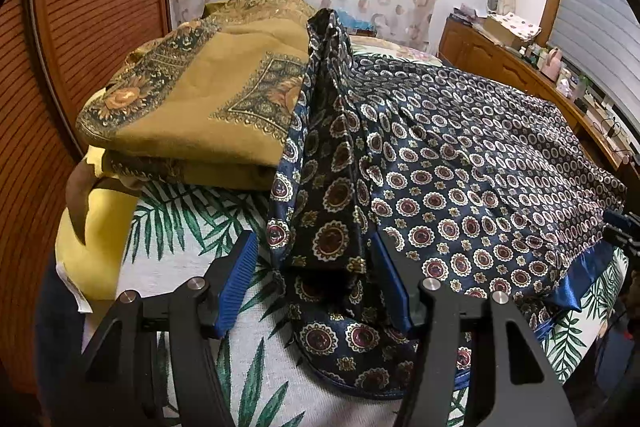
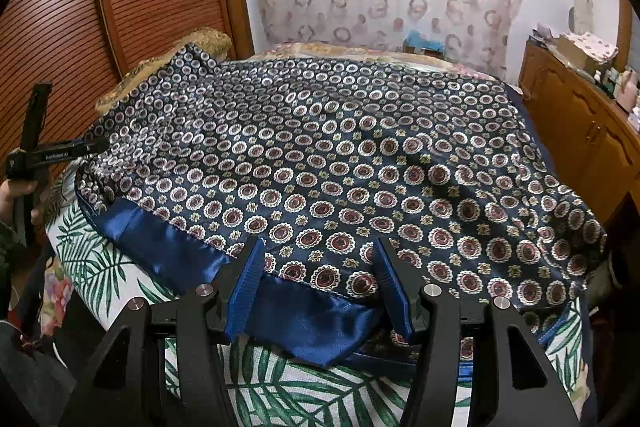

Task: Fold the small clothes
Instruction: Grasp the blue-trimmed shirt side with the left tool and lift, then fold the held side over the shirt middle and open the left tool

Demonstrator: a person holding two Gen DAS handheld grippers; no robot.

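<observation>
L gripper (image 1: pixel 316 283) jaws apart, not clamping; a raised ridge of the navy medallion cloth (image 1: pixel 460 163) stands between them. R gripper (image 2: pixel 320 285) also released, jaws spread over the cloth's near blue satin hem (image 2: pixel 304 311), which hangs just past the bed edge. Cloth lies spread across the leaf-print bedspread (image 2: pixel 280 395). Left side tight: folded mustard pile (image 1: pixel 208 107) touches the cloth, w/ louvred wood door (image 1: pixel 100 7) near. Wood cabinet (image 2: pixel 576 123) runs along right edge.

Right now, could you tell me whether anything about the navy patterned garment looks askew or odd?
Yes: the navy patterned garment is not flat. Its left part stands in a tall bunched ridge against the folded mustard cloth, and its blue satin hem has flipped up near the front.
</observation>
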